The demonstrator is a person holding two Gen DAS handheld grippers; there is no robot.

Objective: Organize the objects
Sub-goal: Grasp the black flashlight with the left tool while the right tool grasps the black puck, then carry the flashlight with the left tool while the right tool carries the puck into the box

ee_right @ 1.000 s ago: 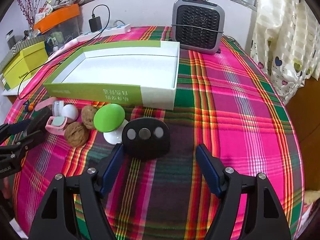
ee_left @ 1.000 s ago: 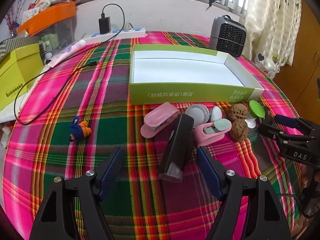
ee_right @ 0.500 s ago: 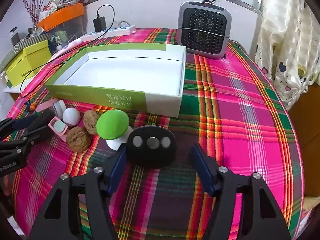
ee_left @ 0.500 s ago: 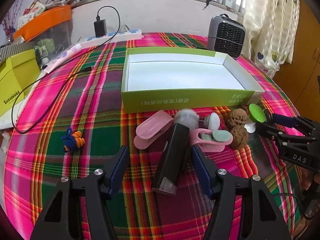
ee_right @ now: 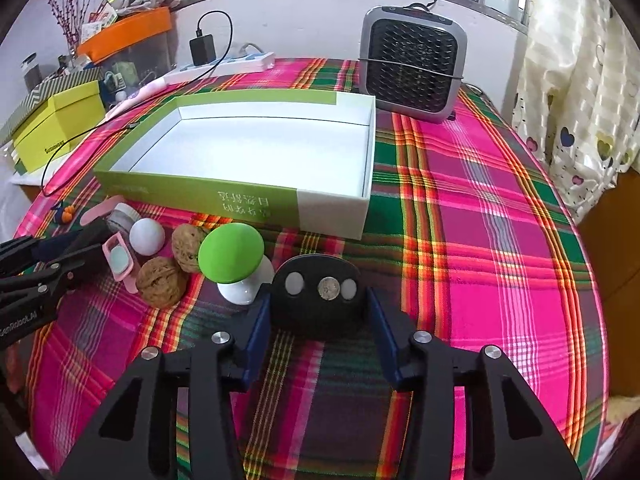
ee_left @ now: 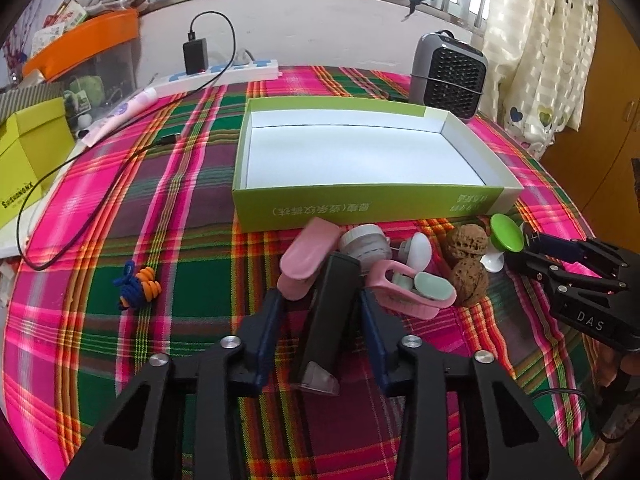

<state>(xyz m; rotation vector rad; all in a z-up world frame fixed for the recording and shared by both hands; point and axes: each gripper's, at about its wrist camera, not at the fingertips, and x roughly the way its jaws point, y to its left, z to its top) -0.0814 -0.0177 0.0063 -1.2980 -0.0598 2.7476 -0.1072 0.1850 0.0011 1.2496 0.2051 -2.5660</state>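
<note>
Both tongs are closing: left tongs (ee_left: 320, 320) around black bar (ee_left: 326, 316), "DAS"-marked right tongs (ee_right: 316, 316) around black puck (ee_right: 318, 294).

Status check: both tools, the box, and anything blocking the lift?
Left tool closing around black bar. Right tool closing around black oval device. Green box holds nothing. Pink clips and green mushroom crowd close.
</note>
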